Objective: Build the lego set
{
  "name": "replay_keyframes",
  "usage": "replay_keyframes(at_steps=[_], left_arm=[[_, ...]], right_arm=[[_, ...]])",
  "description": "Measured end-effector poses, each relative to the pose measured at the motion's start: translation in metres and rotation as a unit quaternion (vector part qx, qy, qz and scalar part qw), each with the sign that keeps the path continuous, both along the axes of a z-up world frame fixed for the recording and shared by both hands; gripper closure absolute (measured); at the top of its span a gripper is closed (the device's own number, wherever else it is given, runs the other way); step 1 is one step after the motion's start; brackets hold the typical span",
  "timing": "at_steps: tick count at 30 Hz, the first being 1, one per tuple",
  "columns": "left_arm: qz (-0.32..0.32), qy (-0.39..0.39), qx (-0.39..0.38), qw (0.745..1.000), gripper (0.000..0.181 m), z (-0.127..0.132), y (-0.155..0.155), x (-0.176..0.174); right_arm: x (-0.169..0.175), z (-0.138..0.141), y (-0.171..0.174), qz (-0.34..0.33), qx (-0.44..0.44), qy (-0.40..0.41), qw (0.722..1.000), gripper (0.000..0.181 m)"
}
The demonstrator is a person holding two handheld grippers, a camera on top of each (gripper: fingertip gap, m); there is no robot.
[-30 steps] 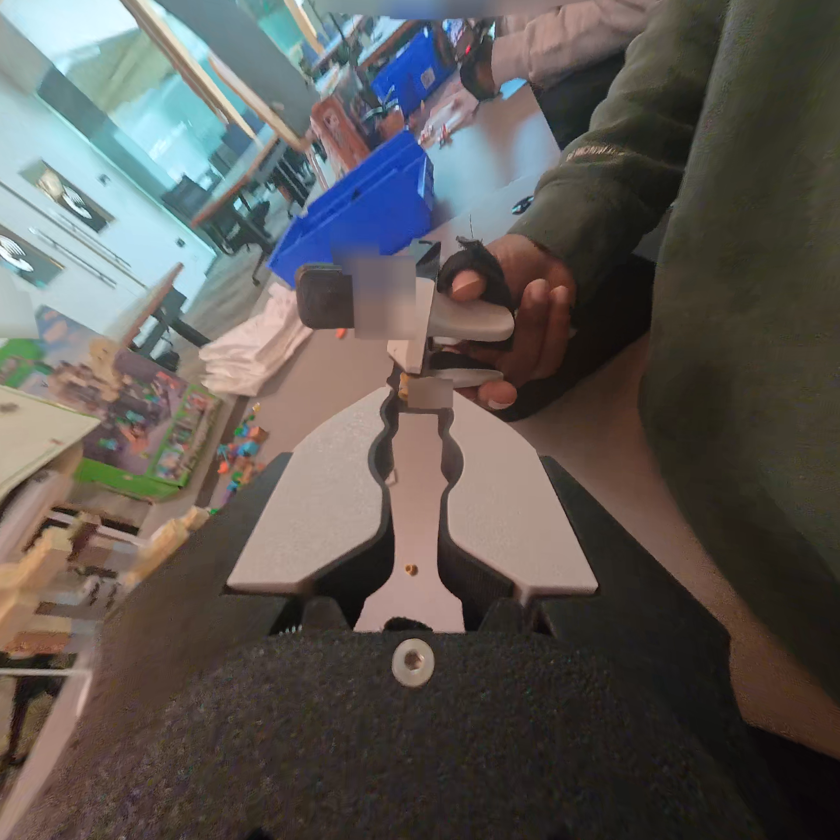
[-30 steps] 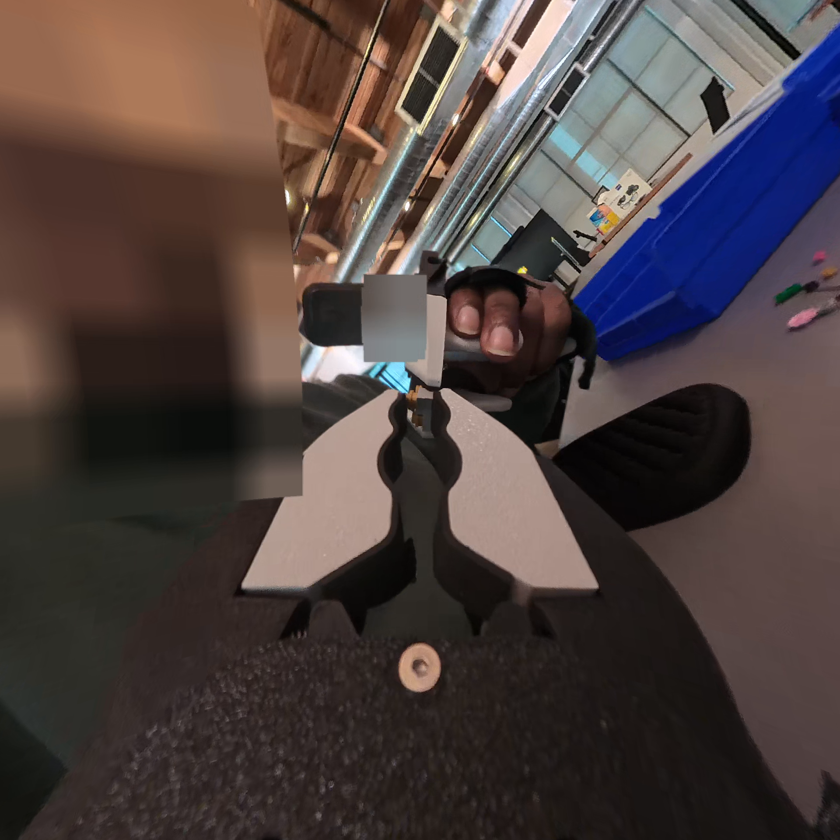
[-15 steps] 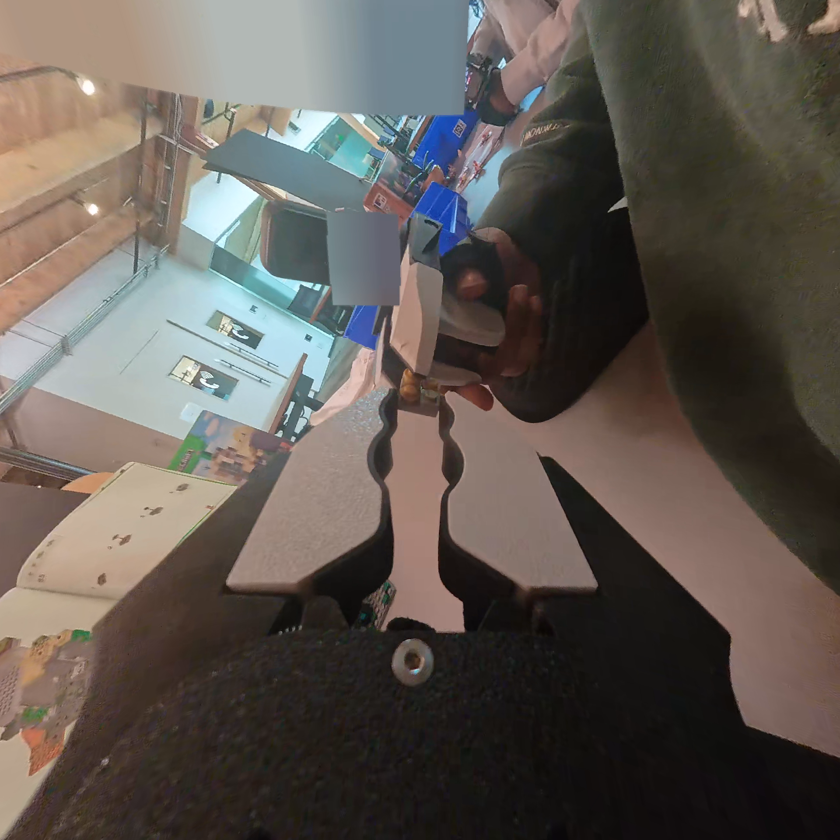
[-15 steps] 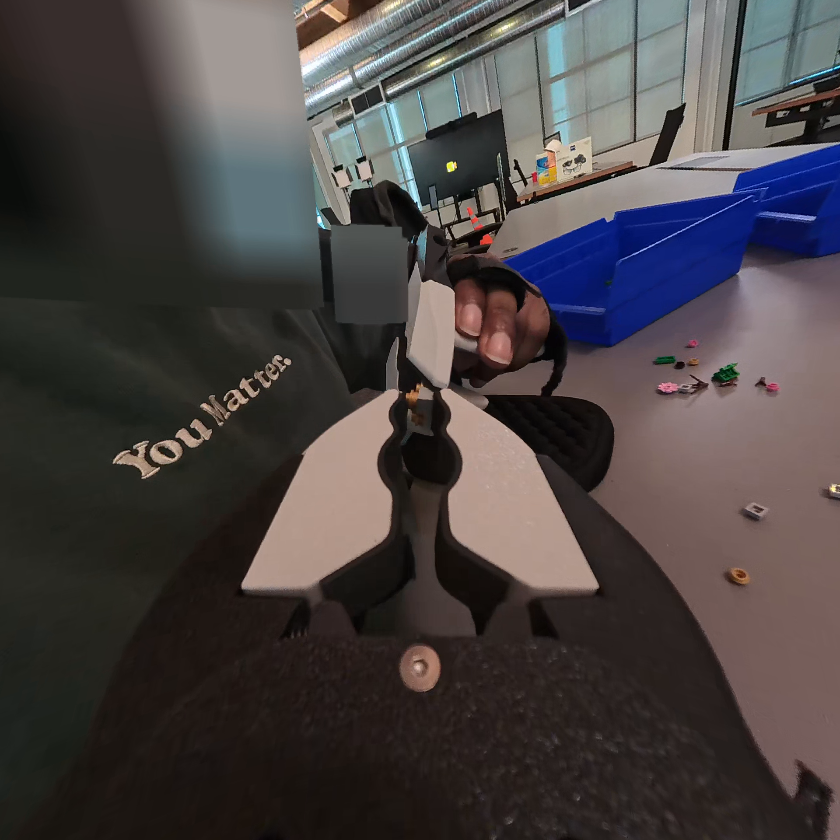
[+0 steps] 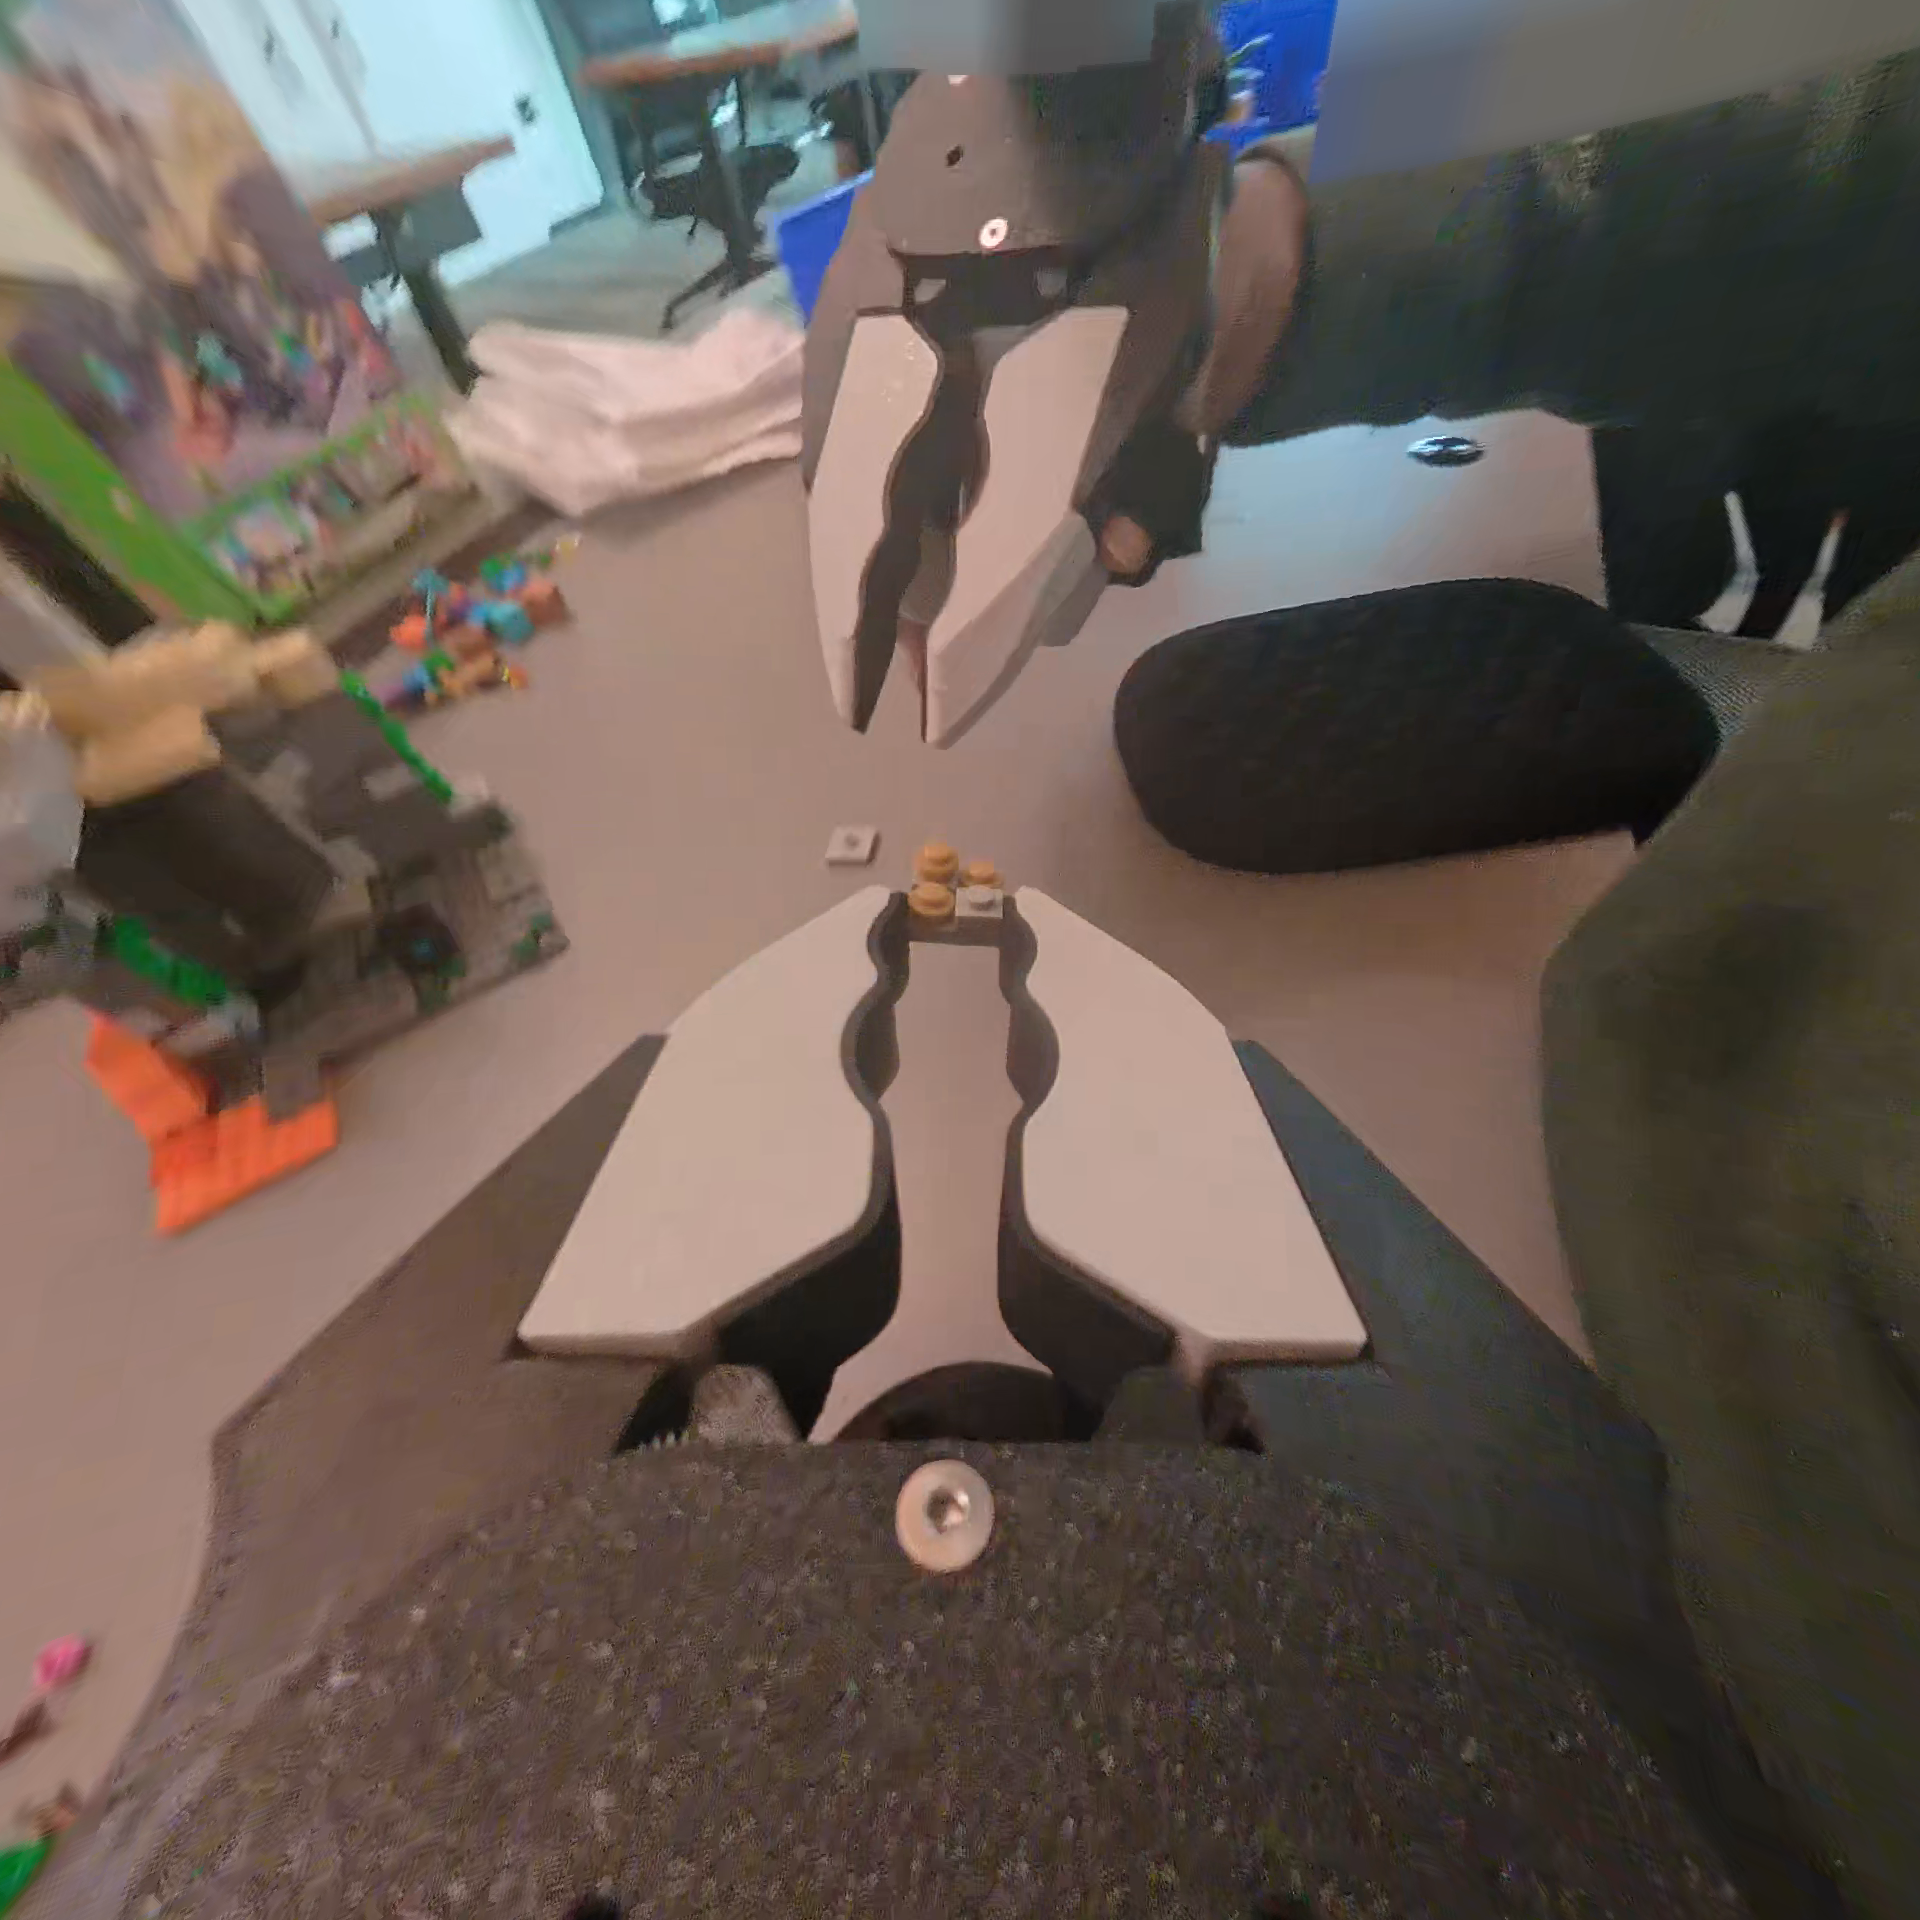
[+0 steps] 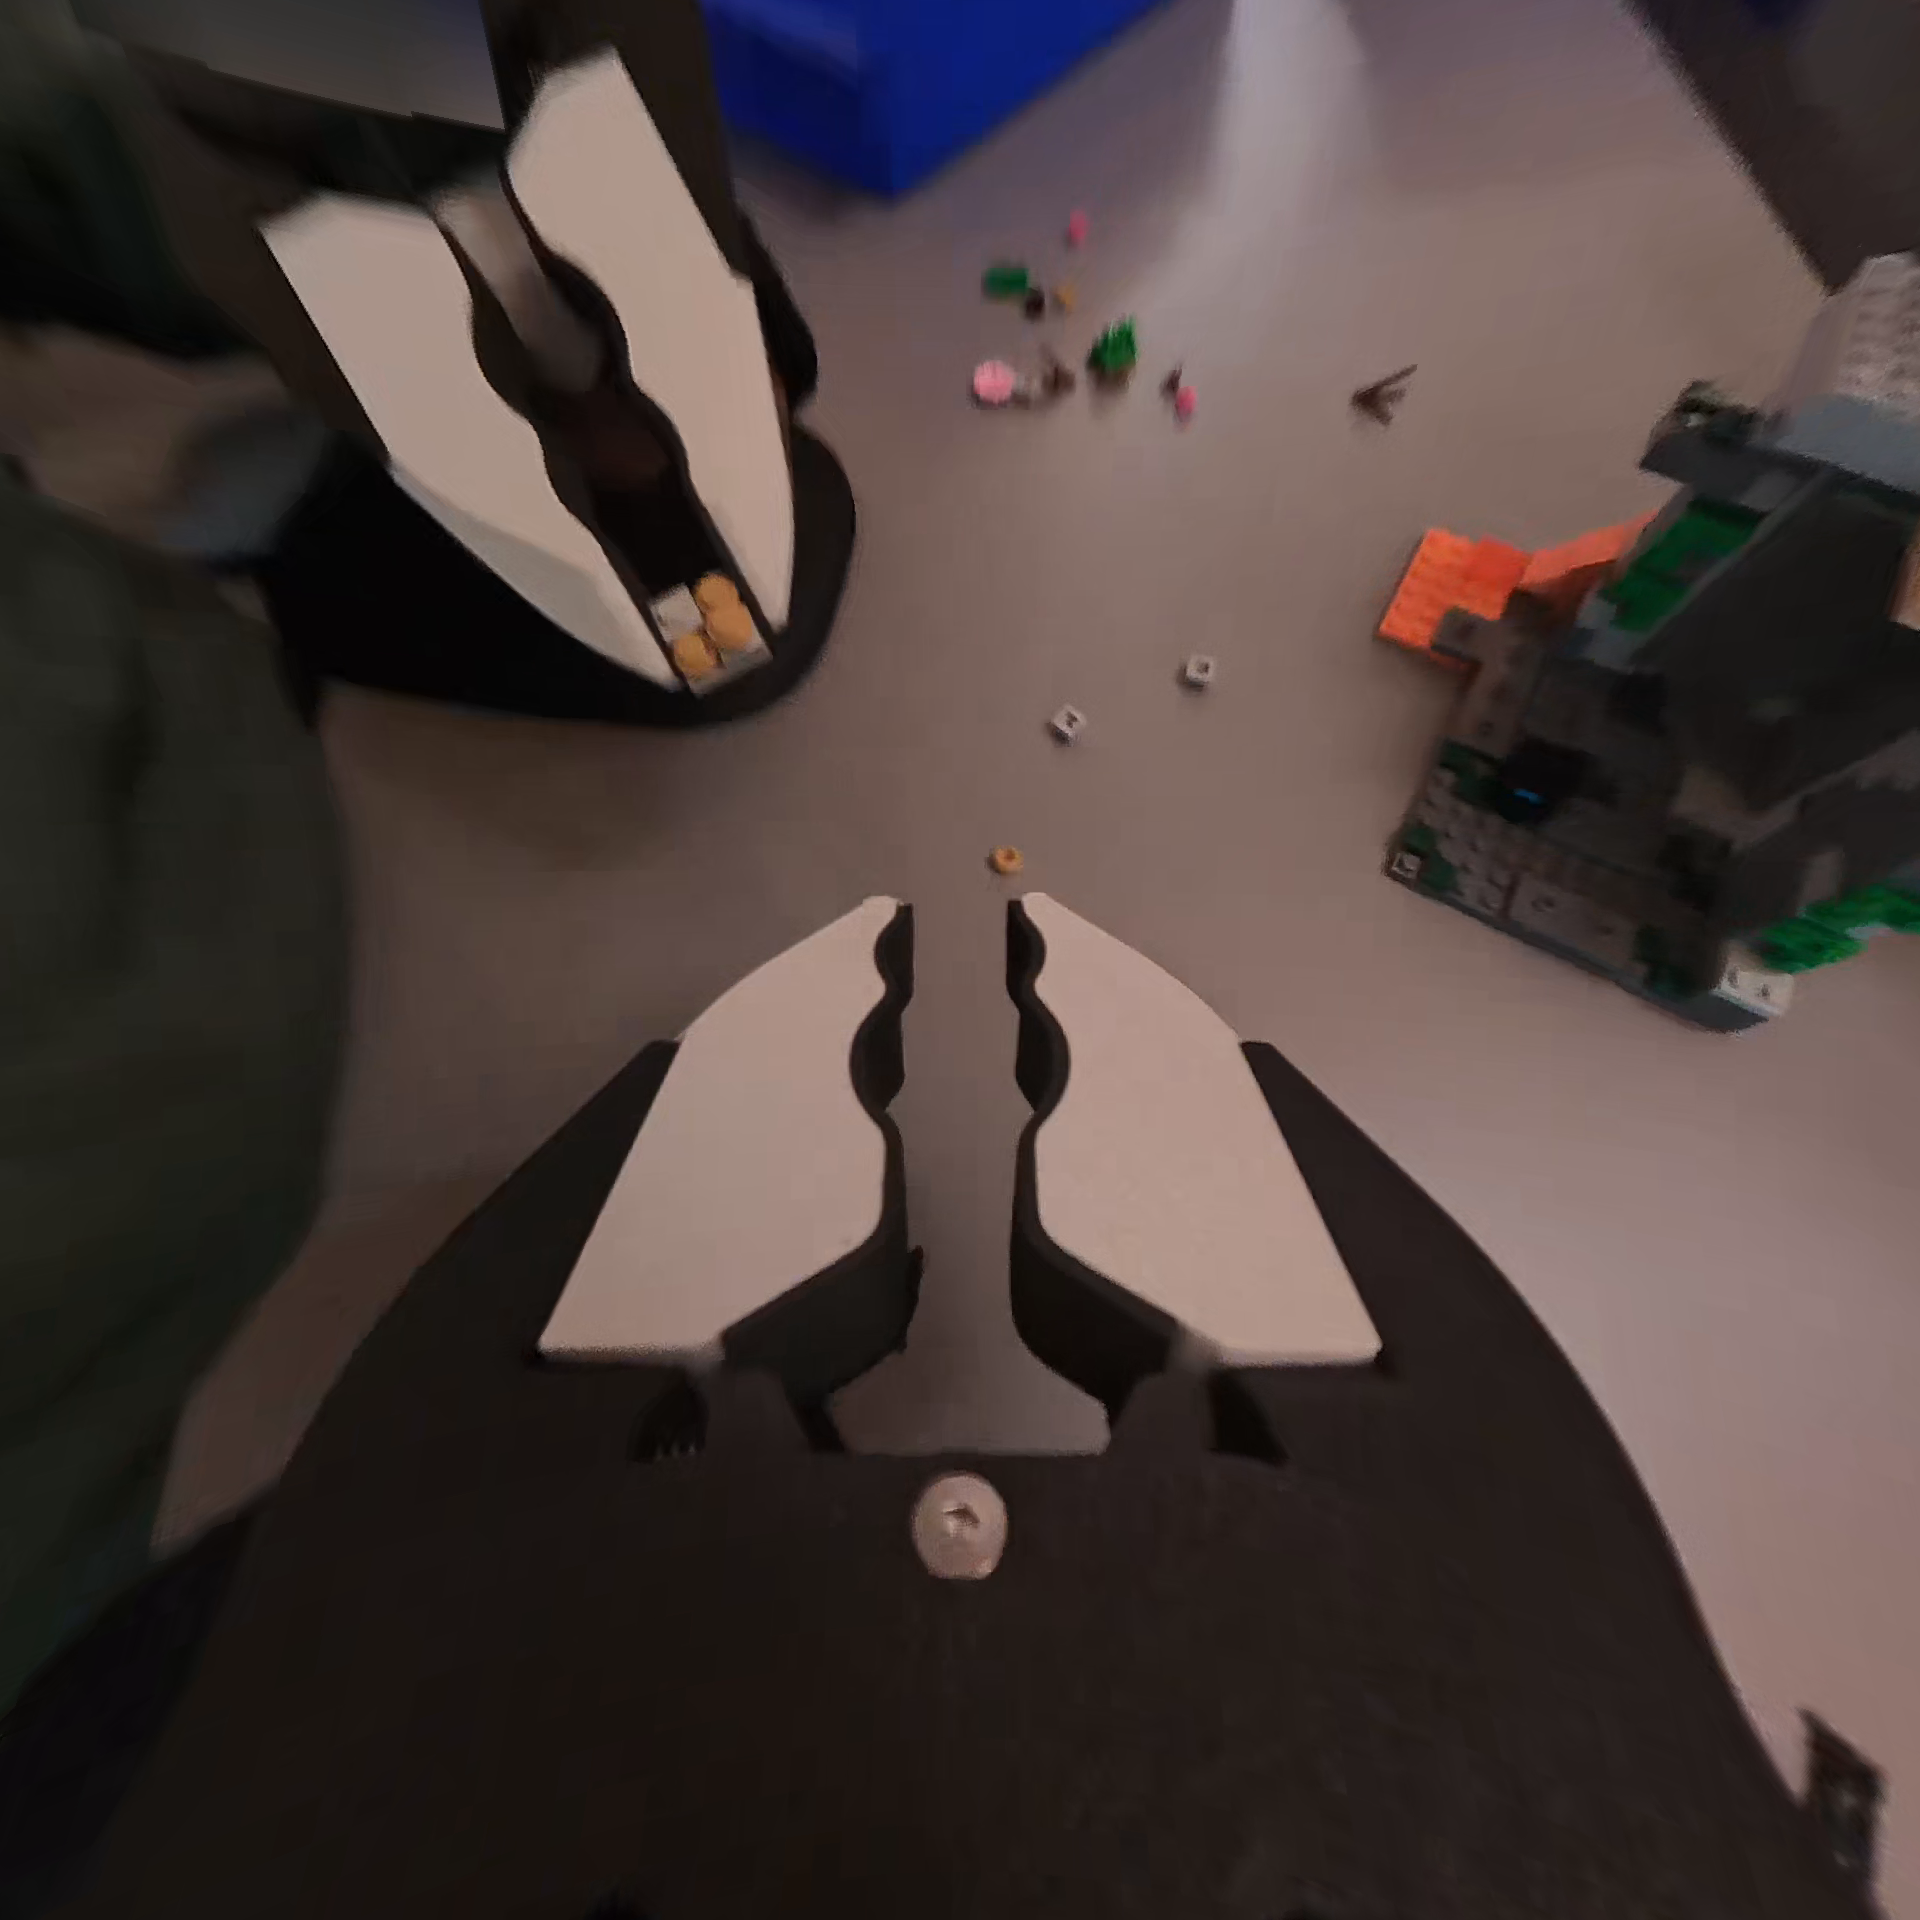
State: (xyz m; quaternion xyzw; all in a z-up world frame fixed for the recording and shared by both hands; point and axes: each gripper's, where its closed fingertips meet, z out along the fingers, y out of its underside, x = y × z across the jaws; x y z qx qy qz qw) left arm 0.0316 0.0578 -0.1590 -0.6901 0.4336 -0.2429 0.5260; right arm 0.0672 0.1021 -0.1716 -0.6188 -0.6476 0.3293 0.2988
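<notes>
My left gripper is shut on a small grey plate with tan round studs, held just above the grey table. It also shows in the right wrist view, upper left, with the same plate between its tips. My right gripper is open and empty, low over the table; it shows in the left wrist view pointing down, apart from the plate. A tan round piece lies just beyond its tips. The partly built grey, green and orange lego model stands to the right.
Two small grey pieces and a scatter of pink and green bits lie on the table. A blue bin stands at the back. A black cushion, the set's box, white bags and a person's dark sleeve border the area. The tips of one gripper are about 7 cm away from the tips of the other. Between my right fingertips and the tan round piece there is roughly 9 cm.
The two grippers were tip to tip on the small plate in the air. Now they have separated and tilted down toward the table; the left keeps the plate, the right has drawn away empty.
</notes>
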Motion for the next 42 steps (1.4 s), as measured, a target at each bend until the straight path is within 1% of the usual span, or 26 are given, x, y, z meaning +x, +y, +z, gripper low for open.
replay_keyframes(at_steps=[3, 7, 13, 16, 20, 24, 28, 30, 35, 40, 42], left_arm=[[0.048, 0.003, -0.042, 0.998, 0.165, -0.01, 0.011, -0.011], [0.091, 0.004, -0.097, 0.991, 0.165, -0.027, 0.019, -0.021], [0.113, -0.002, -0.109, 0.988, 0.165, -0.03, 0.023, -0.03], [0.113, -0.008, -0.109, 0.988, 0.165, -0.029, 0.024, -0.032], [0.117, -0.013, -0.106, 0.987, 0.165, -0.028, 0.025, -0.033], [0.121, -0.02, -0.103, 0.987, 0.165, -0.027, 0.025, -0.036], [0.124, -0.024, -0.1, 0.987, 0.165, -0.026, 0.026, -0.036], [0.126, -0.028, -0.099, 0.987, 0.165, -0.025, 0.026, -0.037], [0.133, -0.039, -0.093, 0.986, 0.165, -0.021, 0.023, -0.043], [0.137, -0.044, -0.089, 0.986, 0.165, -0.019, 0.019, -0.048], [0.137, -0.046, -0.087, 0.986, 0.165, -0.019, 0.018, -0.049]], right_arm=[[-0.016, -0.026, 0.012, 0.044, 0.025, -0.073, 0.996, 0.165], [-0.035, -0.053, 0.019, 0.094, 0.029, -0.13, 0.987, 0.165], [-0.051, -0.073, 0.012, 0.134, 0.03, -0.166, 0.977, 0.165], [-0.053, -0.079, 0.013, 0.135, 0.041, -0.185, 0.973, 0.172], [-0.05, -0.08, 0.015, 0.142, 0.051, -0.207, 0.967, 0.175], [-0.034, -0.078, 0.035, 0.125, 0.069, -0.234, 0.962, 0.174], [-0.027, -0.07, 0.047, 0.111, 0.06, -0.23, 0.965, 0.158], [-0.03, -0.062, 0.049, 0.112, 0.062, -0.215, 0.968, 0.155], [-0.057, -0.051, 0.044, 0.124, 0.072, -0.171, 0.975, 0.159], [-0.096, -0.061, 0.057, 0.098, 0.074, -0.16, 0.98, 0.162], [-0.108, -0.067, 0.061, 0.1, 0.068, -0.162, 0.979, 0.162]])
